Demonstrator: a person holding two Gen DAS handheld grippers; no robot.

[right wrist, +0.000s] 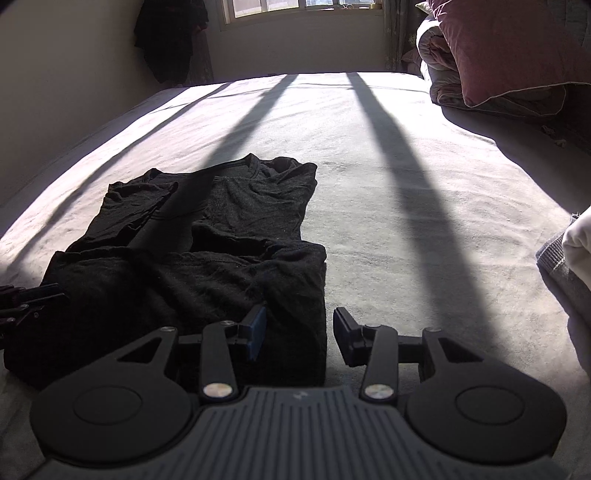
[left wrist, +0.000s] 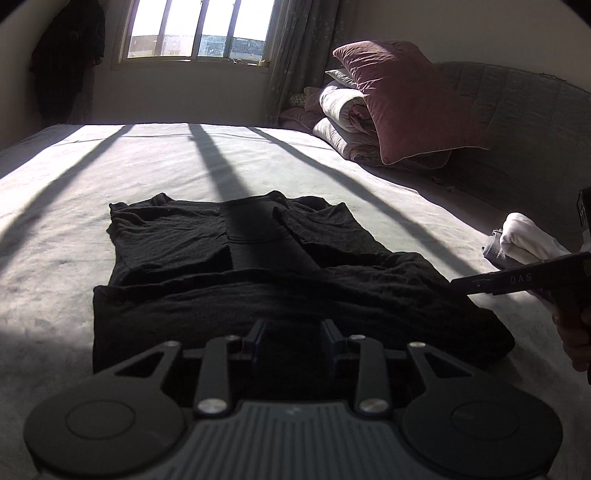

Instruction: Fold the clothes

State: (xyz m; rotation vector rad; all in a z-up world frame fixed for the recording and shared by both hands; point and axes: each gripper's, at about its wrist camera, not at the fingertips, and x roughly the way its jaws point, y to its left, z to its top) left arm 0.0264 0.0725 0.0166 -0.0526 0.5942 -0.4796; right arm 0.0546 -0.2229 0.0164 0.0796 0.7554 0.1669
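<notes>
A black T-shirt [left wrist: 258, 258] lies flat on the grey bed [left wrist: 110, 166], with both sleeves turned inward and its near part doubled over. My left gripper [left wrist: 293, 336] is low over that near fold, jaws apart, with dark cloth showing in the gap. In the right wrist view the shirt [right wrist: 207, 240] fills the left half. My right gripper [right wrist: 299, 334] stands open at the shirt's near right corner, with the cloth edge lying loose between the pads. The right gripper's side [left wrist: 517, 280] shows in the left wrist view, held by a hand [left wrist: 572, 332].
A folded white and grey pile [left wrist: 524, 236] sits on the bed to the right of the shirt. A maroon pillow [left wrist: 406, 99] and rolled quilts are stacked at the far right. Dark clothing [left wrist: 66, 55] hangs on the wall beside the window [left wrist: 195, 29]. Window-bar shadows cross the sheet.
</notes>
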